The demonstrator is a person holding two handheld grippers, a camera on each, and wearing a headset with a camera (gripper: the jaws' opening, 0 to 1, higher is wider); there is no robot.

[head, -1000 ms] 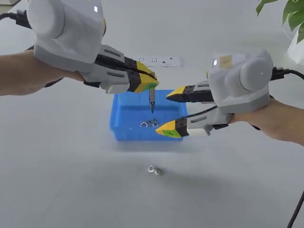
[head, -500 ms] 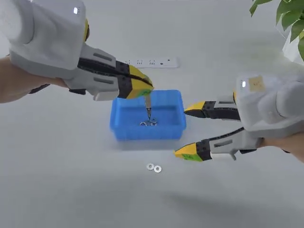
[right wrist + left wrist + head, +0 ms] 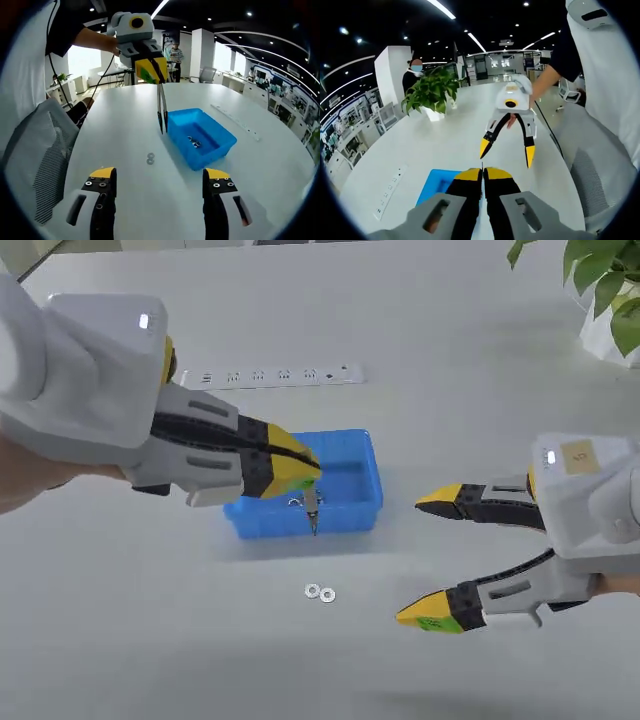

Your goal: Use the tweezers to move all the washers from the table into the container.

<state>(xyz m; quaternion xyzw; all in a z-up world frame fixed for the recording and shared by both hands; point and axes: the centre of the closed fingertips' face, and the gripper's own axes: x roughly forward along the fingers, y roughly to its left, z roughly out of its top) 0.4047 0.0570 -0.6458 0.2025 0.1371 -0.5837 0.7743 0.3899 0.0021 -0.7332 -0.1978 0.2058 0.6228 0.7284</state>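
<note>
Left side: the left gripper [image 3: 297,466] is held above the near left part of the container [image 3: 352,516]. Its fingers [image 3: 470,176] are clenched on the tweezers [image 3: 312,510], which hang tips-down. Half a second ago the tips were lowered among the washers inside the container. They are now raised and brought toward the person, and are seen in the head view over the container's near wall. In the right gripper view the tweezers [image 3: 162,112] stand just outside the container's near corner, clear of the surface [image 3: 150,640]. Nothing can be made out between the tips, so a washer is judged to have been released inside.

Centre: several washers [image 3: 194,142] are lying on the container floor. Two washers [image 3: 320,592] remain on the surface, touching or nearly so, near the container's front wall and not yet picked up. The task is therefore judged to be unfinished, with the tweezers being returned for the next pick.

Right side: the right gripper [image 3: 432,557] has been drawn back from the container's corner, where it stood a second ago. It is now well apart to the right, its fingers released wide and nothing held.
</note>
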